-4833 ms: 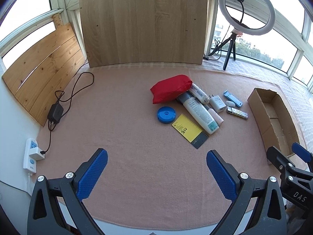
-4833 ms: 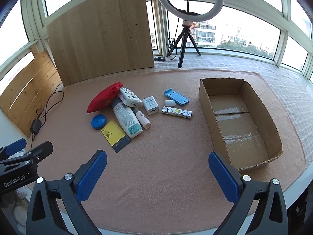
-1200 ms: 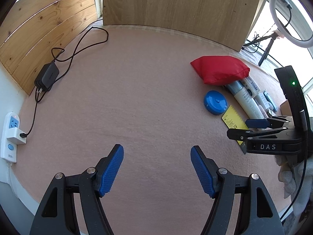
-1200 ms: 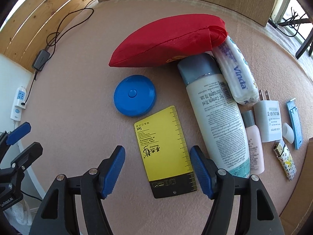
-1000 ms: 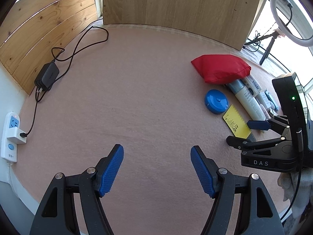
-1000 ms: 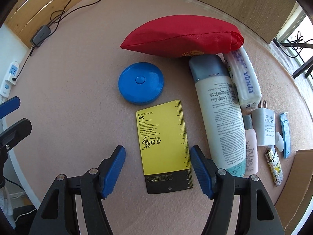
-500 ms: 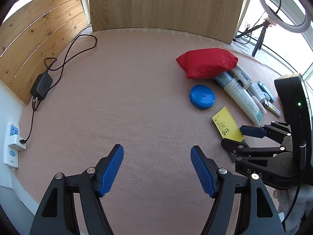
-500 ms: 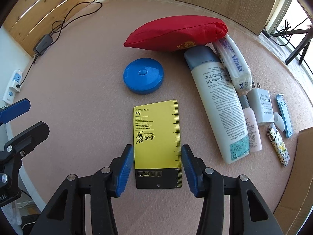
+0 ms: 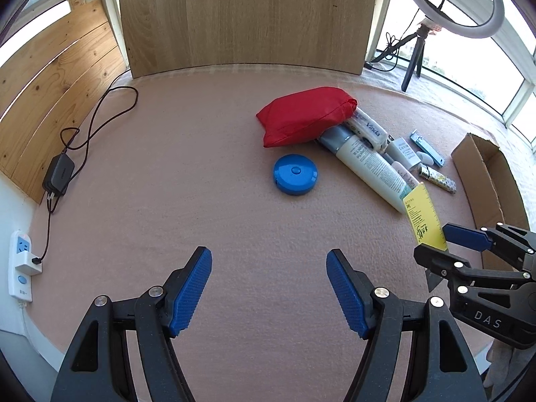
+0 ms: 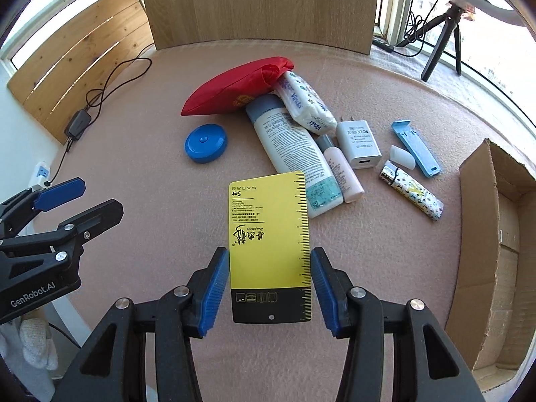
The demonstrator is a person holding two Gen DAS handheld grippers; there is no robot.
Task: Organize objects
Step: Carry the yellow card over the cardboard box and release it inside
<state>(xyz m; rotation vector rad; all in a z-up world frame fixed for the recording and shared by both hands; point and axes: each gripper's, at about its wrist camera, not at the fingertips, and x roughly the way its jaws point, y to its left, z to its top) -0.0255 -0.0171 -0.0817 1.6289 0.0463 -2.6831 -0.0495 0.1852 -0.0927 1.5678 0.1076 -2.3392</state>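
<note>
My right gripper (image 10: 269,288) is shut on a yellow card with a black end (image 10: 268,234) and holds it off the pink mat; the left wrist view shows the card (image 9: 424,219) tilted up in that gripper (image 9: 449,244). Beyond it lie a white bottle (image 10: 291,154), a red pouch (image 10: 234,87), a blue round case (image 10: 205,147), a tissue pack (image 10: 303,102), a small pink bottle (image 10: 341,174), a white charger (image 10: 358,144), a patterned lighter (image 10: 412,194) and a blue clip (image 10: 415,149). My left gripper (image 9: 269,288) hangs open over bare mat with nothing between its fingers.
An open cardboard box (image 10: 495,234) stands at the right edge of the mat. A power adapter (image 9: 58,174) with its cable and a wall socket strip (image 9: 20,264) sit at the left. Wooden boards (image 9: 248,16) line the back, and a ring light tripod (image 9: 415,53) stands at the back right.
My right gripper has shut on the yellow card and raised it off the mat. The left gripper stays open; its view has swung slightly right.
</note>
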